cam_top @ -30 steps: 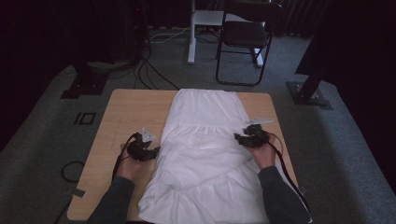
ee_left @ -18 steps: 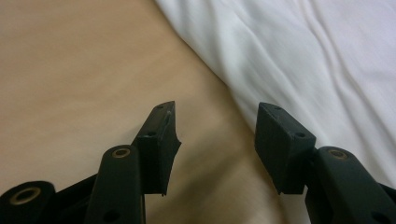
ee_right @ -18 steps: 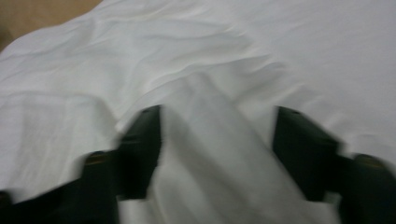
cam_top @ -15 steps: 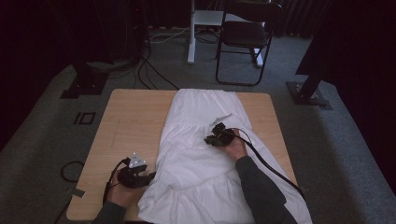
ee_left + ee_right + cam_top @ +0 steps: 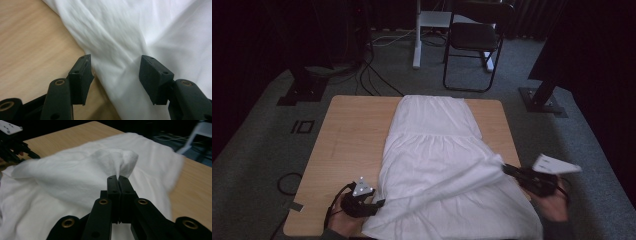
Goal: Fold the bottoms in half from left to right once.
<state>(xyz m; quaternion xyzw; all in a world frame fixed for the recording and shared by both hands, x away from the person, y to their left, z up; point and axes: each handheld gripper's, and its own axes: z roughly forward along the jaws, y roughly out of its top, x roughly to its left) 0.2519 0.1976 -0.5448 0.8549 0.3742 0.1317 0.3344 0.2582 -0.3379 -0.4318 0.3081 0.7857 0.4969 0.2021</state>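
High view: right claw (image 5: pixel 506 170) is pinched on the white skirt's (image 5: pixel 437 145) near-right edge; left claw (image 5: pixel 379 202), spread wide at the near-left hem, has yet to grip, so folding has barely begun.

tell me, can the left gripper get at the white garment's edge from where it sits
Probably yes. The left gripper has its jaws open with the white garment edge lying right between them on the table, and nothing blocks the way.

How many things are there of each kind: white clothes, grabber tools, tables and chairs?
White garment: 1
Grippers: 2, the left gripper and the right gripper
Table: 1
Chair: 1
Total: 5
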